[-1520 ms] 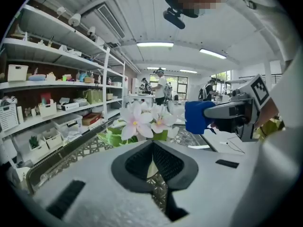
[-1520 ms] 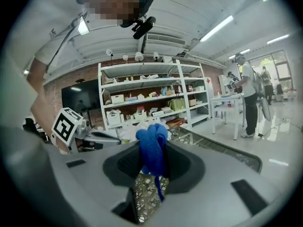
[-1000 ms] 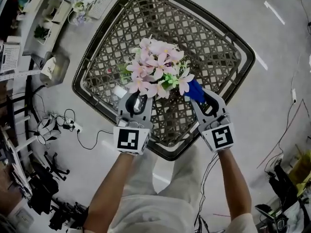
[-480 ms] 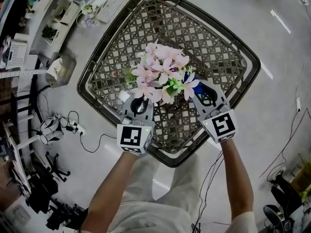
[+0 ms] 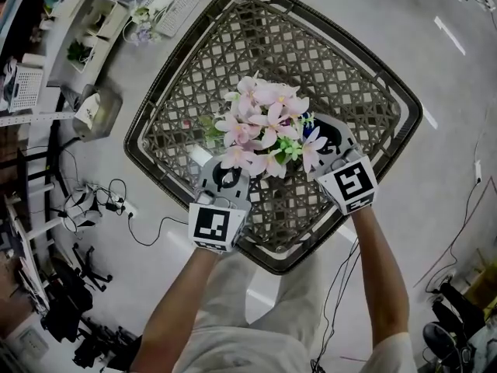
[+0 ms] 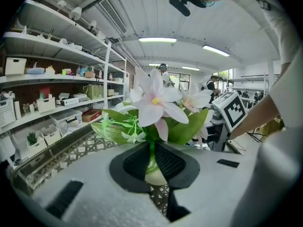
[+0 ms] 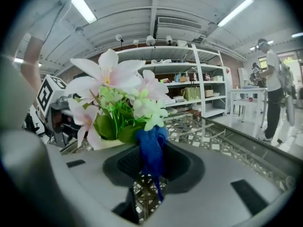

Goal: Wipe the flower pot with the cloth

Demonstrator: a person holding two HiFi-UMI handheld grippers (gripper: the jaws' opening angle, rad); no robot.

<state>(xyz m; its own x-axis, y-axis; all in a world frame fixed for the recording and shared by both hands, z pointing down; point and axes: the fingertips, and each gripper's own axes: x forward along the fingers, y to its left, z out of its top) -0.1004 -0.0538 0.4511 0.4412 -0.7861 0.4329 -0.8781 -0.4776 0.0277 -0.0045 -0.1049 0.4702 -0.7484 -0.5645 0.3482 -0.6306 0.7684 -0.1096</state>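
A cream flower pot (image 6: pixel 154 175) of pink artificial flowers (image 5: pixel 268 127) stands over the wicker table (image 5: pixel 357 76); in the head view the blooms hide the pot. My left gripper (image 5: pixel 231 163) is at its near left side, and the left gripper view shows that gripper (image 6: pixel 153 151) shut on the pot's rim. My right gripper (image 5: pixel 318 130) is at the right side. Seen in the right gripper view, it (image 7: pixel 152 161) is shut on a blue cloth (image 7: pixel 150 145) beside the pot (image 7: pixel 110 144). I cannot tell whether the cloth touches the pot.
The square wicker table has a raised dark rim (image 5: pixel 268 261). A small white object (image 5: pixel 198 155) lies on it beside my left gripper. Cables (image 5: pixel 116 200) and shelving (image 5: pixel 46 22) lie on the floor at left. A person (image 7: pixel 272 93) stands far right.
Both grippers and the pot have shifted toward the table's middle. The right gripper has moved farther up the pot's right side, and the flowers now hide the blue cloth in the head view.
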